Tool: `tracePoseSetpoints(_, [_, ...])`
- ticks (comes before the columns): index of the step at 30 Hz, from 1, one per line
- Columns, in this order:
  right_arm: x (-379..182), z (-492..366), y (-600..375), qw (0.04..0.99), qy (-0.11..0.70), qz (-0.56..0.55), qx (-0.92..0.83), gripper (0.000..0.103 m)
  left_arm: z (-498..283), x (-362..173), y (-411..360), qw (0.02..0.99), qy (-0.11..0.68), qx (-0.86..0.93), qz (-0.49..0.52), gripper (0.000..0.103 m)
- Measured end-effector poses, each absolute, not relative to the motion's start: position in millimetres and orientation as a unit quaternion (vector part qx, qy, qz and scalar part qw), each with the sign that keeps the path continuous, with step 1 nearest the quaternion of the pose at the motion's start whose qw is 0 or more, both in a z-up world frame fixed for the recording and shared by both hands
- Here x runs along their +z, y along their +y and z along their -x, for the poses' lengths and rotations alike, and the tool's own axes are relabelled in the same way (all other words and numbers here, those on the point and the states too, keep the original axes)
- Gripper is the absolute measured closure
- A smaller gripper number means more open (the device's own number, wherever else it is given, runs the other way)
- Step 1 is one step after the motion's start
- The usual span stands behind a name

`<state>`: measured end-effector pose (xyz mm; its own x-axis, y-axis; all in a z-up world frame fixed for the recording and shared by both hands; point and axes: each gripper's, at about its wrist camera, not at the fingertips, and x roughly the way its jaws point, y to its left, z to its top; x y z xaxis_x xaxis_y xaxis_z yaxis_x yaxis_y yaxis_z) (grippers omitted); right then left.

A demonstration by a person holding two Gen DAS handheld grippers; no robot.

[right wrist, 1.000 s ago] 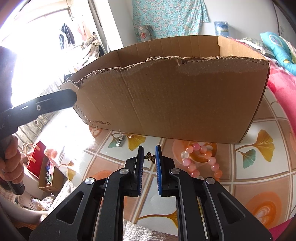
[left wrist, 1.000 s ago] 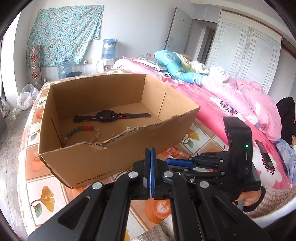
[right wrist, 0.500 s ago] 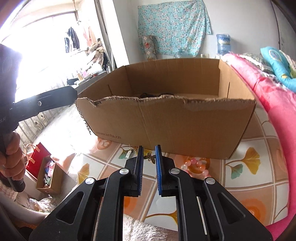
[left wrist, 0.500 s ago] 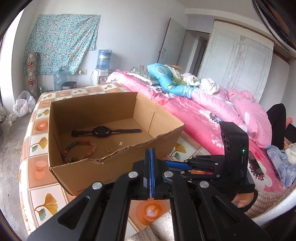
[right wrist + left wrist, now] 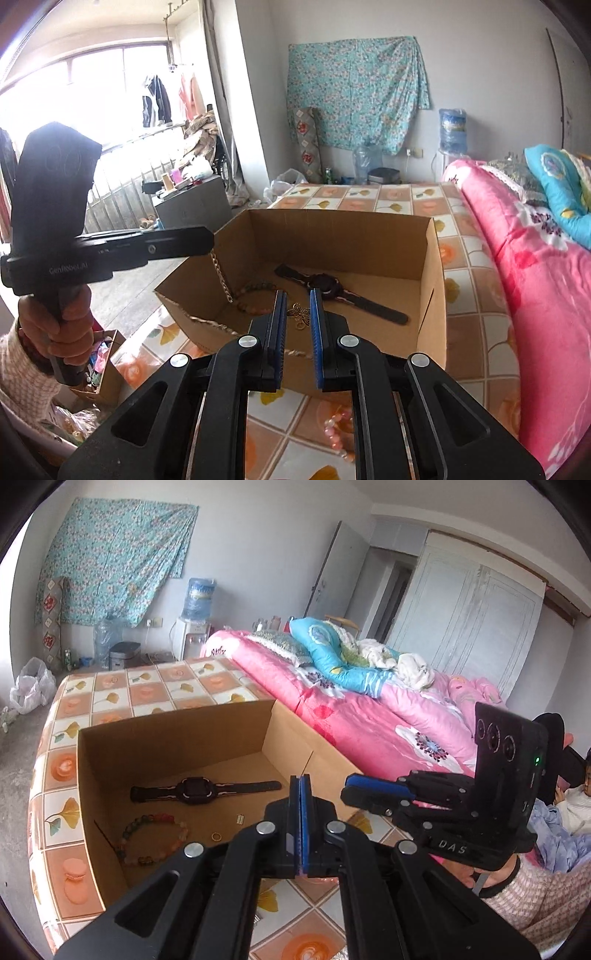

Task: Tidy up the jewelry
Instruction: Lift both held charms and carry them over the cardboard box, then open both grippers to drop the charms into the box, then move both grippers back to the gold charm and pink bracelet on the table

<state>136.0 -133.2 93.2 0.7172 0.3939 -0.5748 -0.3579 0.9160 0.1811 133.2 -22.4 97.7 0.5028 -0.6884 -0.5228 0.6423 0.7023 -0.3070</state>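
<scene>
The open brown cardboard box [image 5: 177, 746] is sitting on the desk [image 5: 147, 686] with its tiled ginkgo-leaf cloth, ahead of and below both pairs of jaws. Its torn near rim is running just under the right gripper [image 5: 297, 314], and bare tiles are lying free beyond the far wall. The left gripper [image 5: 300, 794] is pressing its jaws fully together on a thin gold-coloured chain [image 5: 221, 275], which is dangling over the box's left corner in the right wrist view. The right jaws are standing narrowly apart, pinching a small bronze butterfly pendant [image 5: 301, 314] above the box's inside. On the box floor are lying a black wristwatch [image 5: 199, 793], a multicoloured bead bracelet [image 5: 151, 836] and a small gold ring [image 5: 216, 836]; a pink bead bracelet [image 5: 334, 430] is lying on the desk below the right jaws. Compared with a second ago, both grippers are riding higher, so the box's inside is now showing from the right wrist.
</scene>
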Motion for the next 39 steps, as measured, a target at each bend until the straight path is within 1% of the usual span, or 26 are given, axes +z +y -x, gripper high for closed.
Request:
tracePoseSetpoints(8, [59,-197,-136,0.889,0.409,-0.007,0.204,0.092,-210,48,-45,0.839,0.421,-0.344,0.03,0.103])
tracePoseSetpoints(10, [58,-201,-137,0.887,0.416,-0.001,0.199,0.092,-223,38,-47,0.827,0.452,-0.333,0.04,0.103])
tracePoseSetpoints(13, [61,-200,-140,0.889,0.412,-0.002,0.198,0.091,-228,34,-49,0.824,0.463,-0.323,0.044,0.102])
tracePoseSetpoints(15, [64,-198,-144,0.892,0.406,-0.006,0.198,0.09,-229,35,-50,0.827,0.462,-0.318,0.044,0.097])
tracePoseSetpoints(18, [66,-198,-149,0.896,0.398,-0.013,0.197,0.09,-230,37,-52,0.832,0.459,-0.309,0.038,0.093])
tracePoseSetpoints(26, [81,-187,-164,0.91,0.367,-0.032,0.192,0.089,-225,46,-49,0.844,0.441,-0.302,0.037,0.093])
tracePoseSetpoints(28, [86,-180,-167,0.914,0.356,-0.036,0.192,0.086,-219,52,-47,0.849,0.427,-0.307,0.042,0.093])
tracePoseSetpoints(30, [91,-172,-170,0.918,0.343,-0.04,0.193,0.081,-207,61,-43,0.858,0.403,-0.315,0.041,0.093])
tracePoseSetpoints(34, [99,-152,-173,0.925,0.318,-0.049,0.204,0.075,-176,79,-34,0.871,0.352,-0.34,0.036,0.093])
tracePoseSetpoints(39, [101,-123,-170,0.928,0.294,-0.054,0.222,0.066,-131,88,-16,0.879,0.306,-0.365,0.031,0.083])
